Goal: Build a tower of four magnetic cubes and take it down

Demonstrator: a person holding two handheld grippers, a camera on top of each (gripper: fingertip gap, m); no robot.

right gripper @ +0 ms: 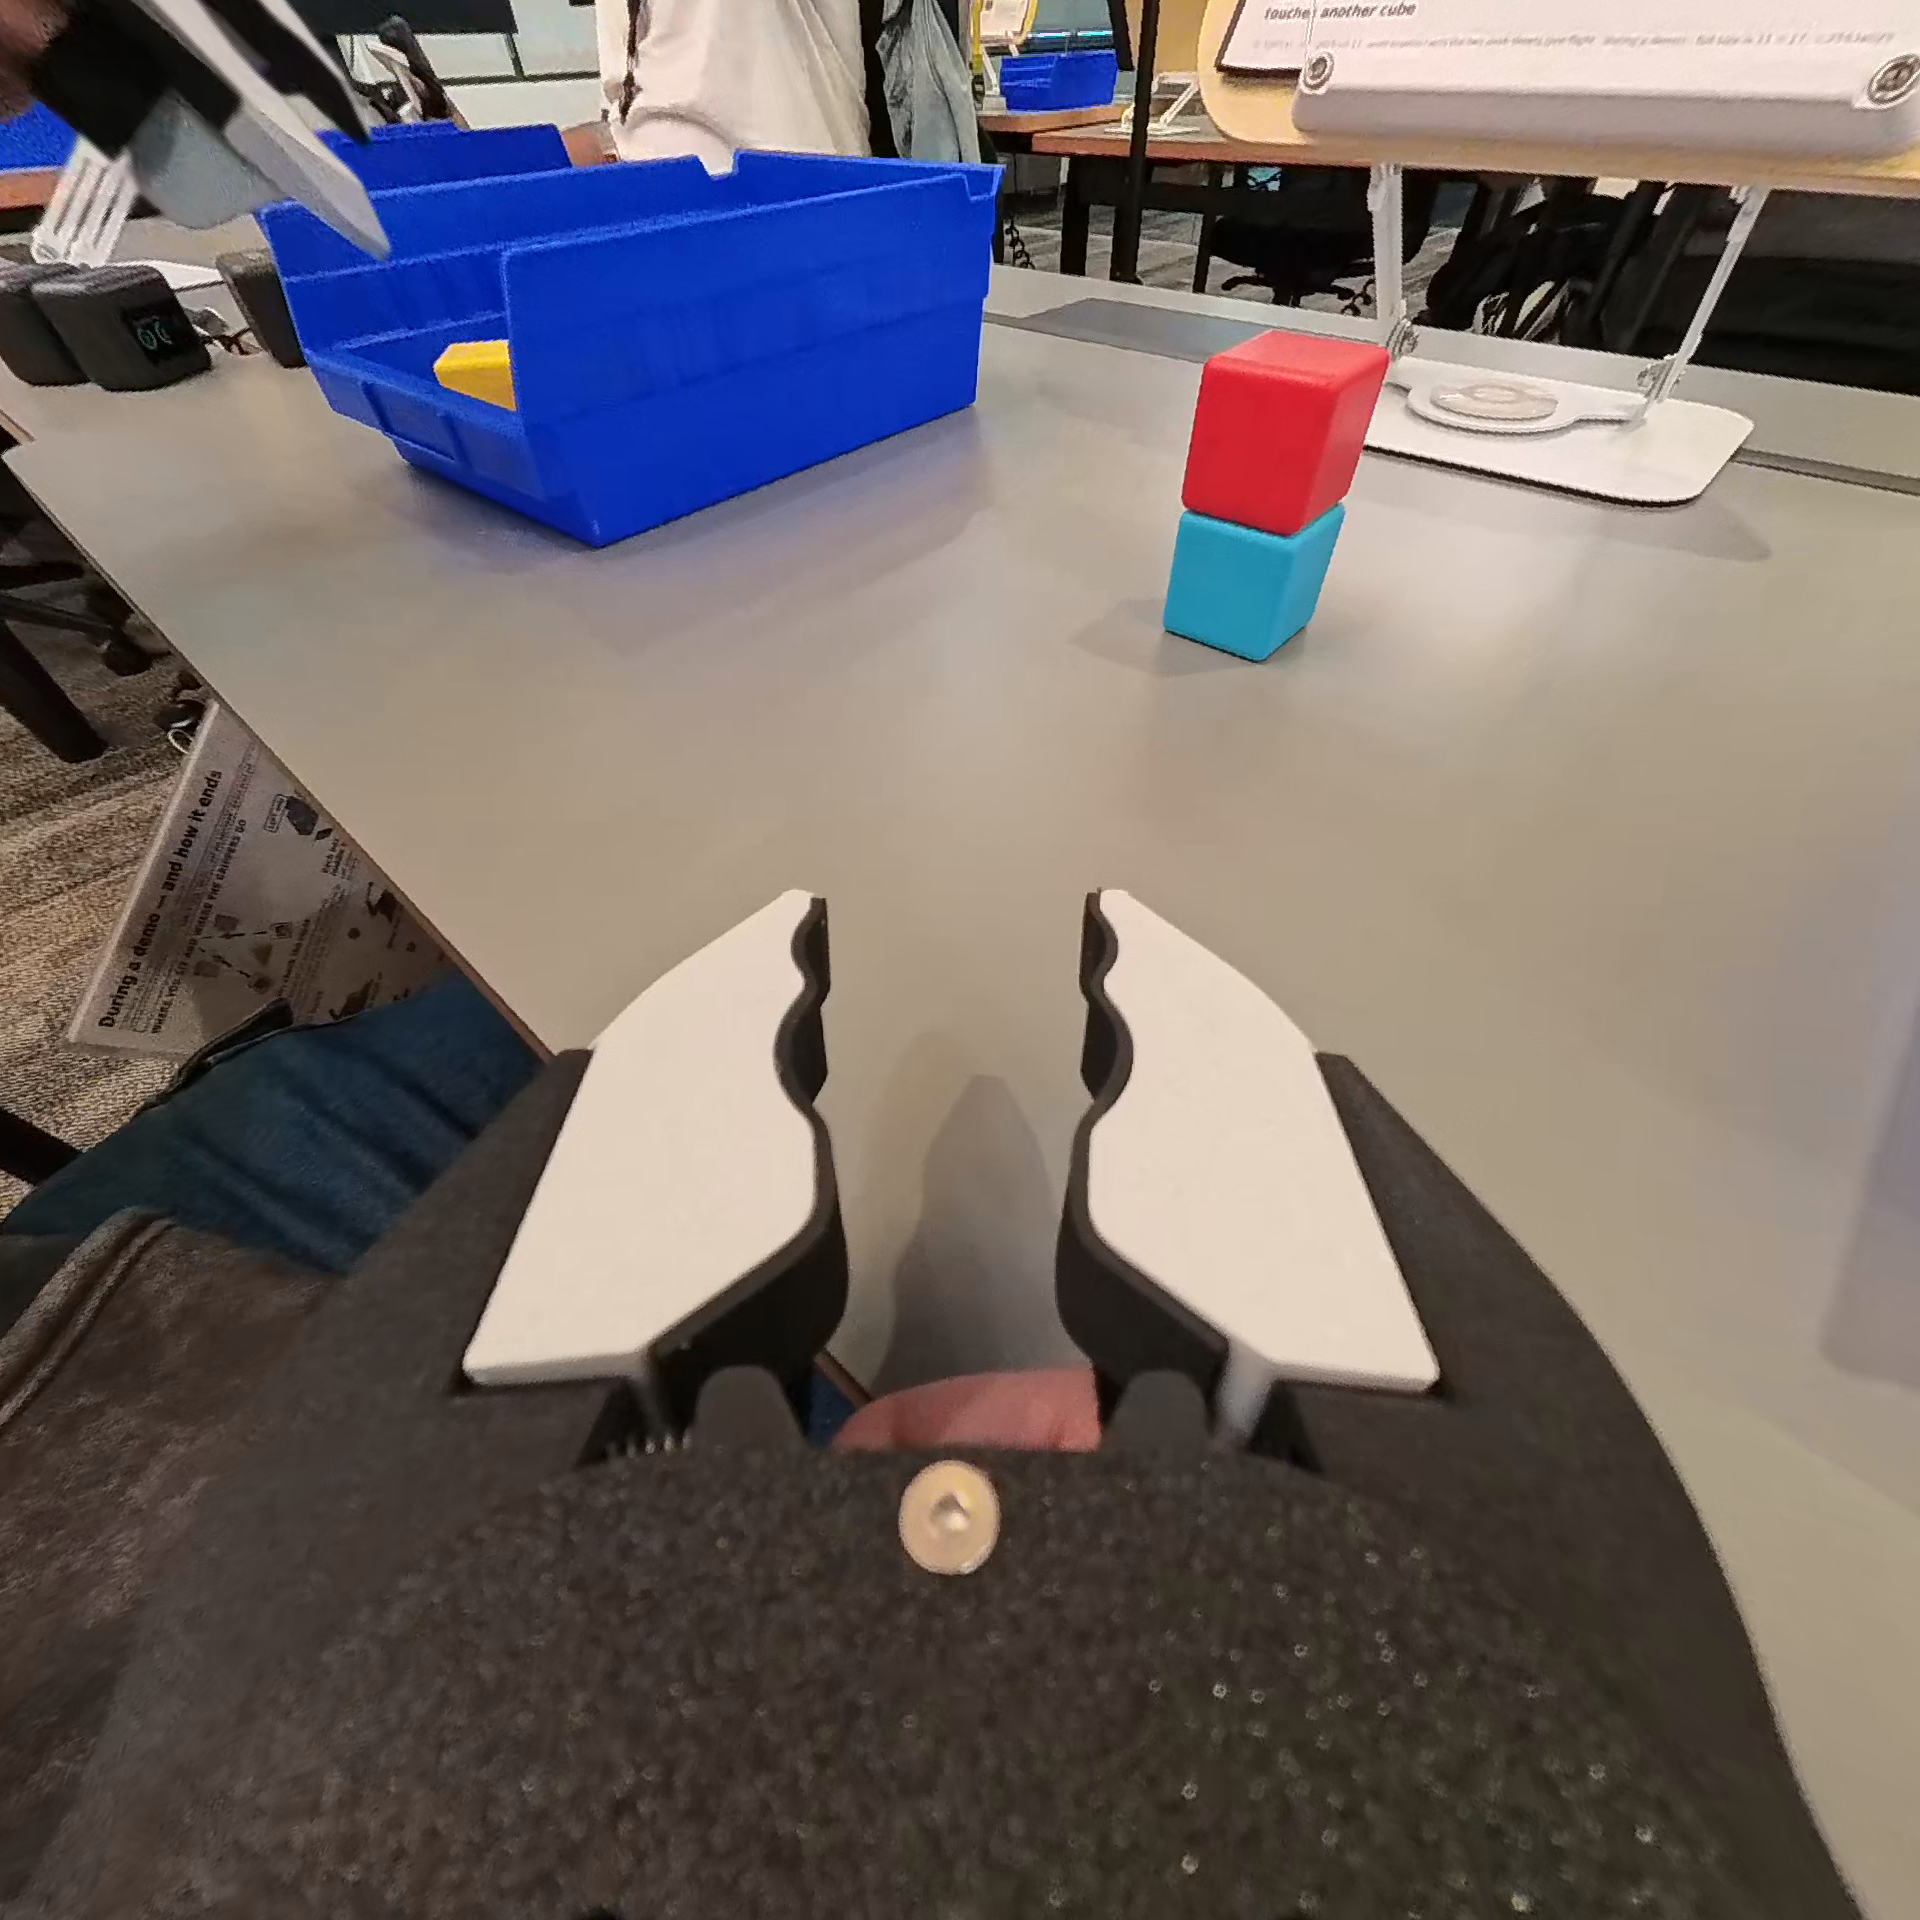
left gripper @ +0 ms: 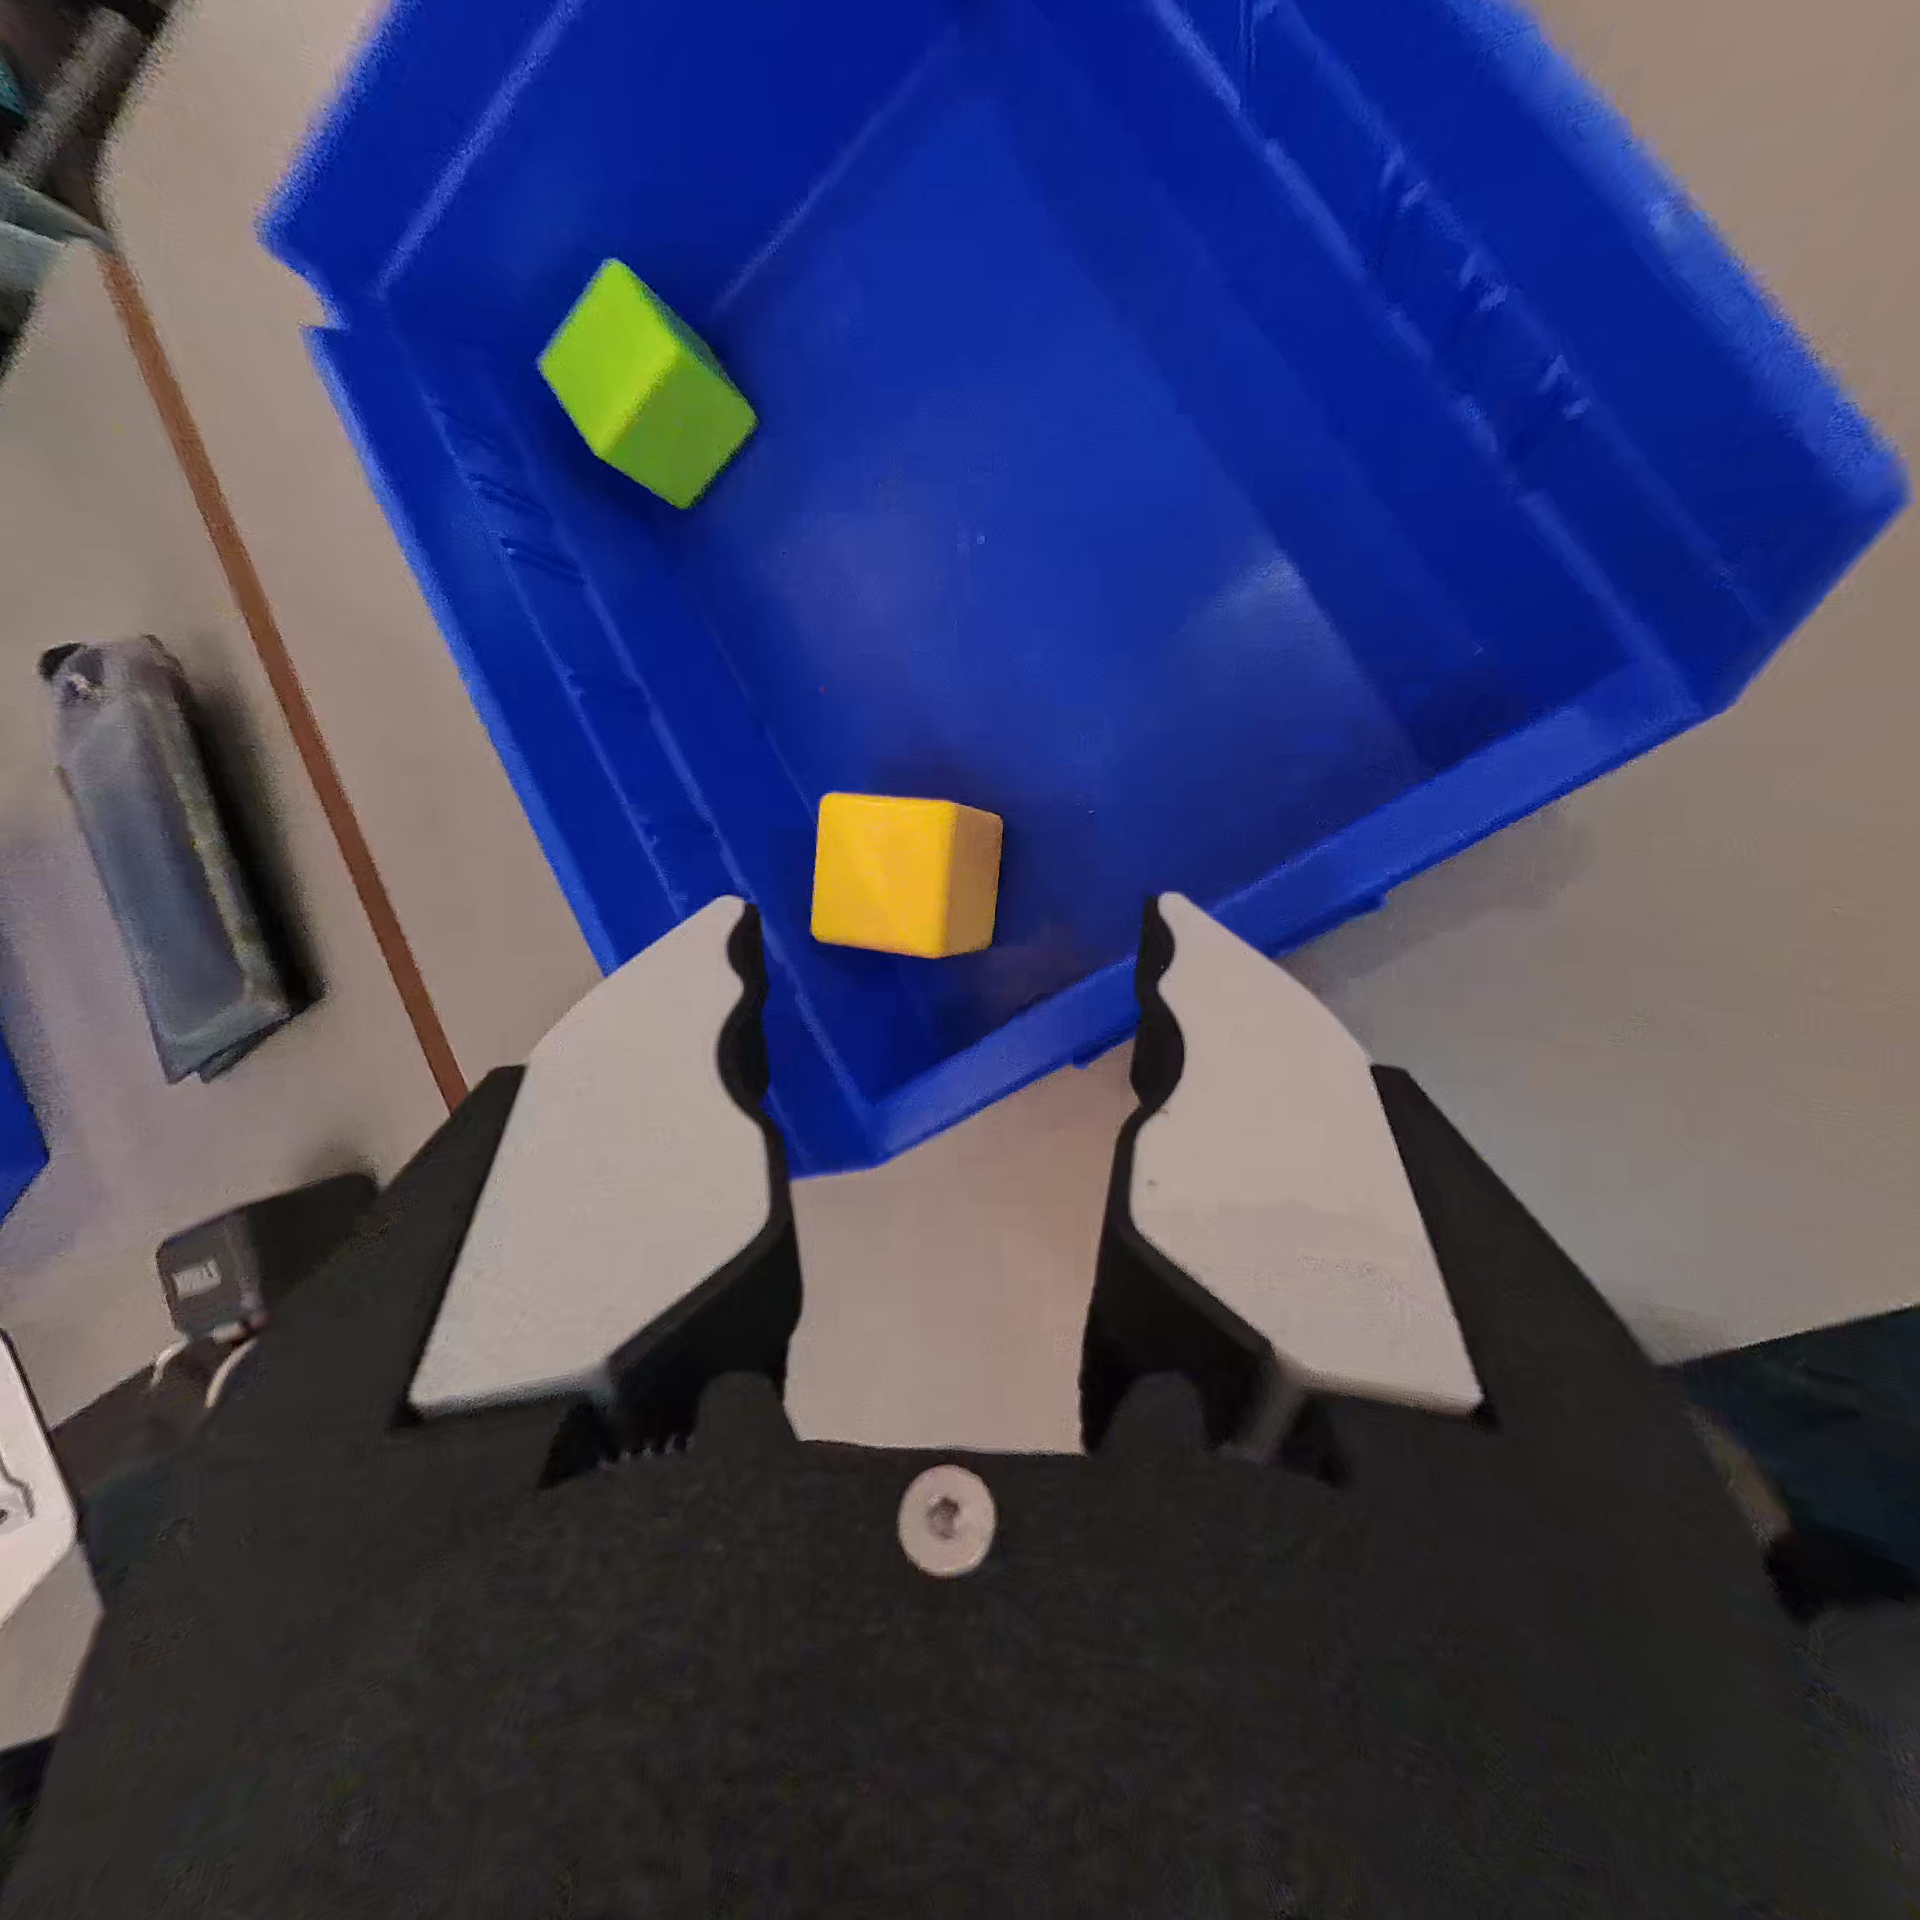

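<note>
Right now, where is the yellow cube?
In the left wrist view, the yellow cube lies inside the blue bin, near its corner, just ahead of the open left gripper.

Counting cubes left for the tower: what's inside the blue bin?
Inside the blue bin: a green cube and a yellow cube, apart. From the right wrist view the bin's walls hide all but part of the yellow one.
</note>
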